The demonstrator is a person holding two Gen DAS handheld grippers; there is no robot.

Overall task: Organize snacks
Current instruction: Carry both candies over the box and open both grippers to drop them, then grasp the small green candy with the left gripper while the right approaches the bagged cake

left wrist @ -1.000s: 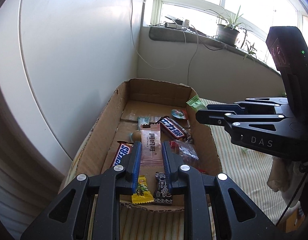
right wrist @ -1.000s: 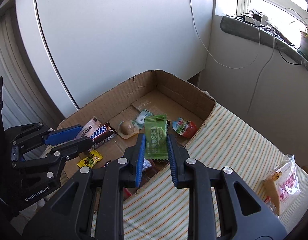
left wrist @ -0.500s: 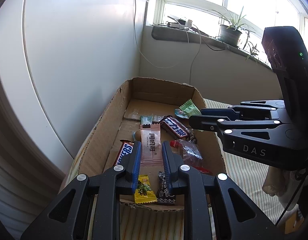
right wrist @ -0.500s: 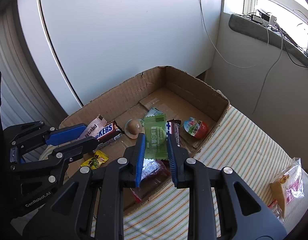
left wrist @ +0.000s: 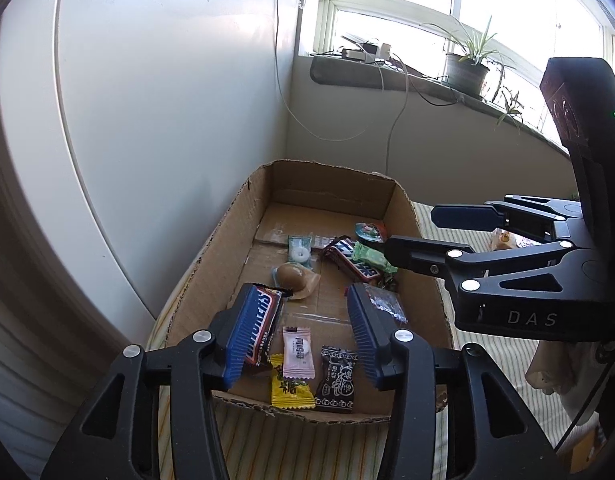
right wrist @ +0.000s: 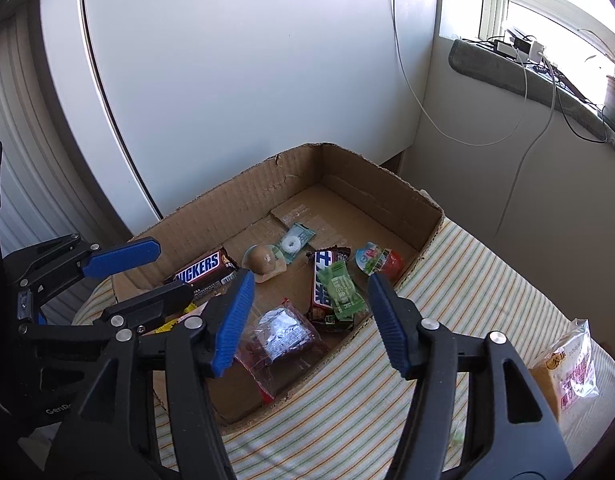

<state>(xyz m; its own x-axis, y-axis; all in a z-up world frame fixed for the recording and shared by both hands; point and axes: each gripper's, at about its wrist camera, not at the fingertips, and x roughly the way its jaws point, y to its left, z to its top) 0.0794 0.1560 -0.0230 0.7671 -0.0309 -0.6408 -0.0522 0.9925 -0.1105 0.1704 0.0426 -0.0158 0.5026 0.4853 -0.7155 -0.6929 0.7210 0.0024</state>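
An open cardboard box [left wrist: 227,248] holds several snacks. My left gripper [left wrist: 303,292] hovers over its near end, jaws opening, nothing pressed between them. Below it a pink packet [left wrist: 298,352] lies loose on the box floor, between a Snickers bar [left wrist: 259,328], a yellow candy [left wrist: 287,388] and a black candy [left wrist: 337,376]. Over the box's right side my right gripper [right wrist: 310,280] also has its jaws opening and empty. A green packet [right wrist: 341,290] lies free beneath it, on a second chocolate bar [right wrist: 321,280]. A dark red packet [right wrist: 279,336] is nearer.
Also in the box are a brown round snack [right wrist: 261,260], a mint packet [right wrist: 293,240] and a jelly cup [right wrist: 377,260]. The box stands on a striped cloth [right wrist: 467,280] beside a white wall. A bagged bread [right wrist: 567,368] lies at right. A potted plant [left wrist: 465,68] stands on the sill.
Both grippers have gone from shut to open. The pink packet dropped from the left one to the box floor, and the green packet fell from the right one onto the chocolate bar.
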